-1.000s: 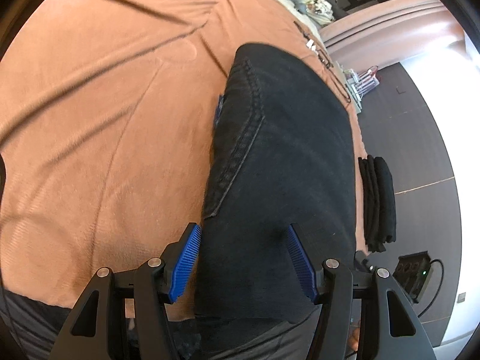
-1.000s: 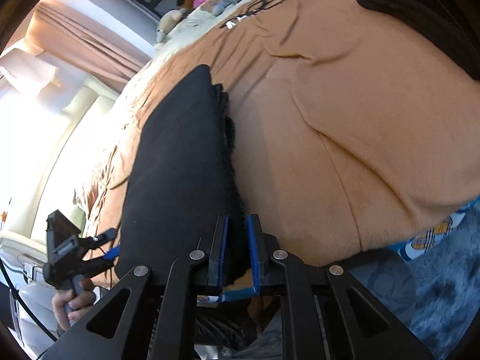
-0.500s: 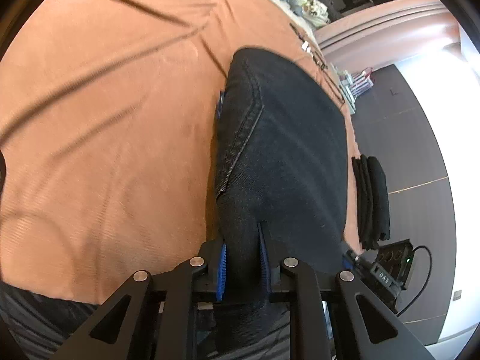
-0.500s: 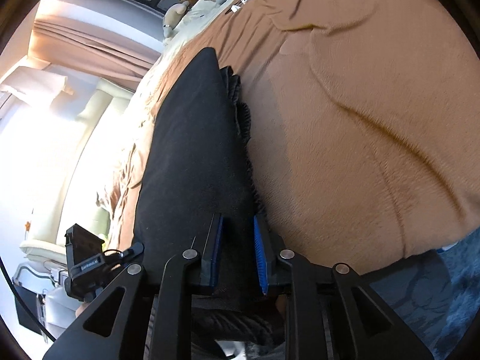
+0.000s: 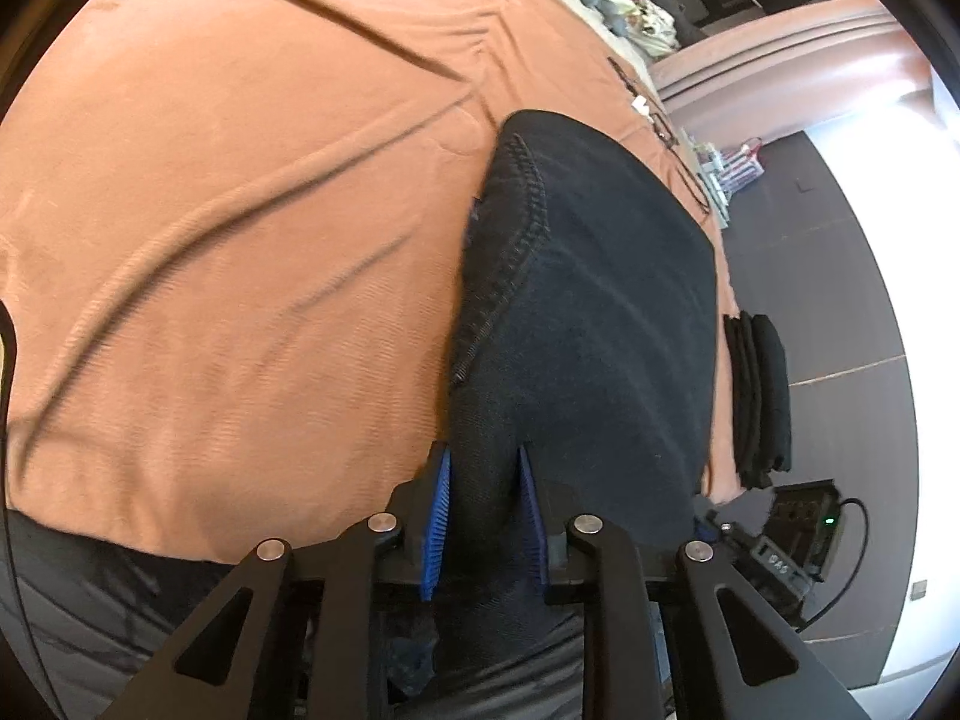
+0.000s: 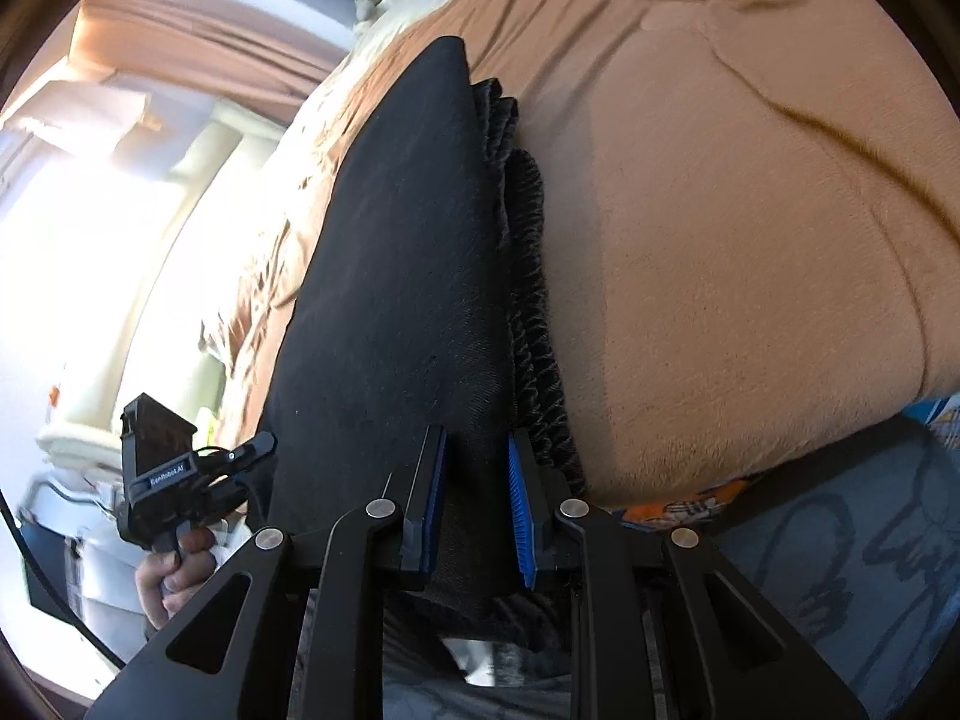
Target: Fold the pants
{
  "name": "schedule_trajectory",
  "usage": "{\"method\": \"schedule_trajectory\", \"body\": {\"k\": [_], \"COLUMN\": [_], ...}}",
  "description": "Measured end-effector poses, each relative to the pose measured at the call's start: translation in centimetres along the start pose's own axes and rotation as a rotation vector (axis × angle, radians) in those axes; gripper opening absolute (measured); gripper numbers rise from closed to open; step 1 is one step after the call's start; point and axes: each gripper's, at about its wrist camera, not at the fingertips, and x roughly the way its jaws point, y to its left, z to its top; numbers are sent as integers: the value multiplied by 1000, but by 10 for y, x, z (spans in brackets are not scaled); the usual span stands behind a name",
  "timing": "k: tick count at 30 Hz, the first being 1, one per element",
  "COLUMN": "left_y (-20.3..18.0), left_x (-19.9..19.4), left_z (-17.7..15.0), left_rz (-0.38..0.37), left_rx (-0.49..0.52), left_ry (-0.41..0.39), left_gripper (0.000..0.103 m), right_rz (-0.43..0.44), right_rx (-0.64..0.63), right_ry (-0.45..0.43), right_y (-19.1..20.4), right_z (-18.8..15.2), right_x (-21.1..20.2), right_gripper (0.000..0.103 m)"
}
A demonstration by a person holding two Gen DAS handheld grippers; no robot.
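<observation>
A second ago the left gripper (image 5: 483,516) stood wide around the black pants (image 5: 594,312); now it has clamped their near edge, jaws just easing slightly. The right gripper (image 6: 477,501), angled down, pinches the same edge on the tan blanket (image 6: 750,240).

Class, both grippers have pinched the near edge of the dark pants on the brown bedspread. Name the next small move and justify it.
Probably lift both corners together and carry them away across the bed. The left gripper and right gripper each clamp the near edge of the dark denim pants, which lie flat on the brown bedspread.
</observation>
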Motion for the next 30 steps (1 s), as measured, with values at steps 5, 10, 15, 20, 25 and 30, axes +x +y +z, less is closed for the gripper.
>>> {"method": "schedule_trajectory", "body": {"k": [5,10,15,20,25,30], "left_y": [0,-3,-7,-11,-15,-20], "left_x": [-3,9,26,37,47,62], "left_z": [16,32,47,65,87,107], "left_rz": [30,35,50,52,56,58], "left_rx": [4,13,37,47,60,65], "left_ry": [-45,-35,-10,-9,-10,1], "left_gripper": [54,54,54,54,54,54], "right_rz": [-5,-3,-19,-14,-16,-33], "right_rx": [-34,-48,-37,-40,-62,-85], "right_ry": [-37,-49,-57,-40,-29,-18], "right_y": [3,4,-4,0,7,12], "right_z": [27,48,72,92,116,140], "right_x": [-1,8,21,42,57,79], "right_gripper": [29,30,30,30,30,30]}}
